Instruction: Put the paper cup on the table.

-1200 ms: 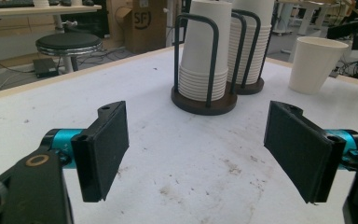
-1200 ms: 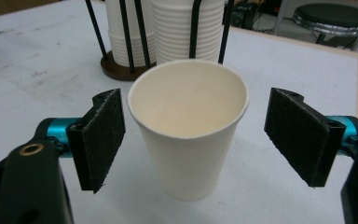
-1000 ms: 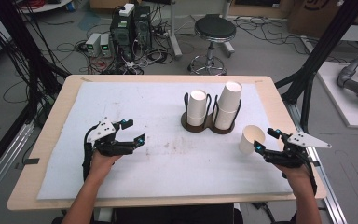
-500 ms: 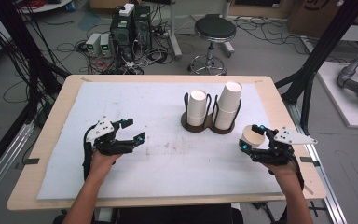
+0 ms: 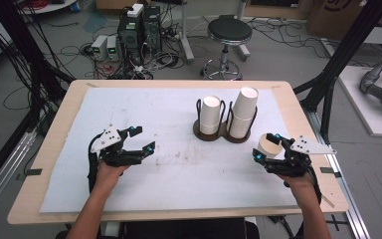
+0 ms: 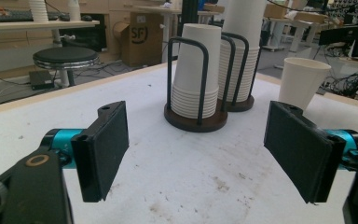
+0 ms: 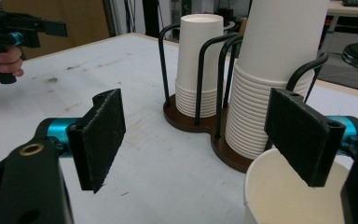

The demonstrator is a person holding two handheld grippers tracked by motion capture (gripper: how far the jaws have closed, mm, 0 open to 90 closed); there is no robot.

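A single white paper cup (image 5: 269, 145) is being kept upright on the white table covering (image 5: 179, 174), near the table's right edge and just in front of the dark two-well wire cup holder (image 5: 222, 130) with its two stacks of white paper cups (image 5: 242, 112). The right gripper (image 5: 271, 148) is being held right at this cup, with its jaws spread wide: in the right gripper view the cup's open rim (image 7: 298, 186) is lying below and partly behind the right-hand pad (image 7: 303, 135), so nothing is being gripped. The cup's long axis is standing vertical, across the jaws' closing line. The left gripper (image 5: 138, 139), also spread wide and empty, is being held well apart to the left, so the right hand is judged the nearer one.
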